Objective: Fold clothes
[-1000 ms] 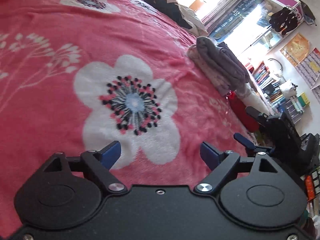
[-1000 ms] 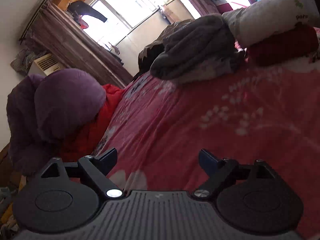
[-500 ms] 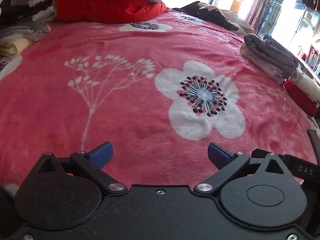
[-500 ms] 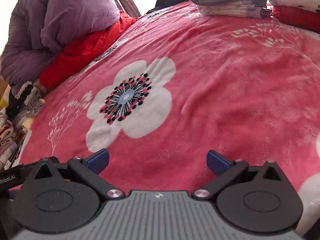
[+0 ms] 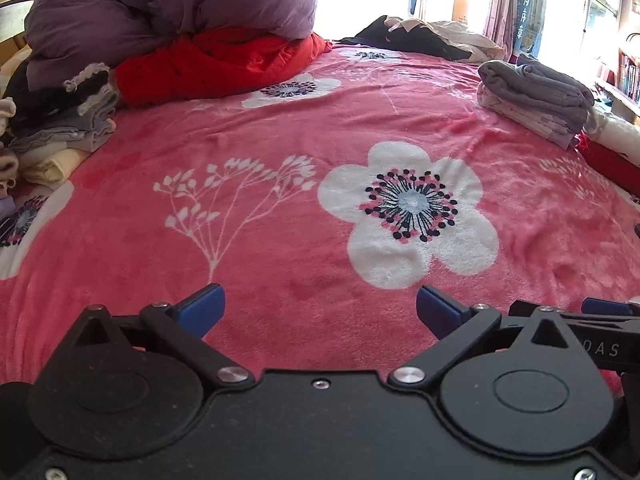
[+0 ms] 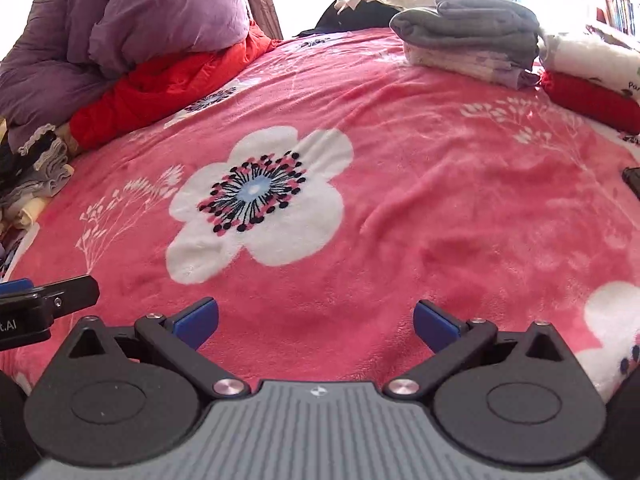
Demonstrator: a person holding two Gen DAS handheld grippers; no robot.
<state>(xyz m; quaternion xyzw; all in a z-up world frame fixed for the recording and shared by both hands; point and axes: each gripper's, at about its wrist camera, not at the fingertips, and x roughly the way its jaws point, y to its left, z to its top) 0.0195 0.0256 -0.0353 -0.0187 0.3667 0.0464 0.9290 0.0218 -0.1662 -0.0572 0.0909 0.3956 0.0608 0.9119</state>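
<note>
Two grippers hover low over the pink floral blanket (image 5: 304, 128), both spread wide with nothing between their blue pads: the left gripper (image 5: 320, 312) and the right gripper (image 6: 316, 324). "DAS" reads on the right gripper's side in the left view. Folded grey clothes (image 6: 468, 36) sit at the far right edge, another folded stack (image 5: 60, 128) at the left edge; bare blanket lies between.

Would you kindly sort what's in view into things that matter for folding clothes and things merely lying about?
Job:
grey stack
left pile
dark clothes
left hand-held gripper
right hand-held gripper

Lying about:
purple duvet
red quilt
blanket
books
</note>
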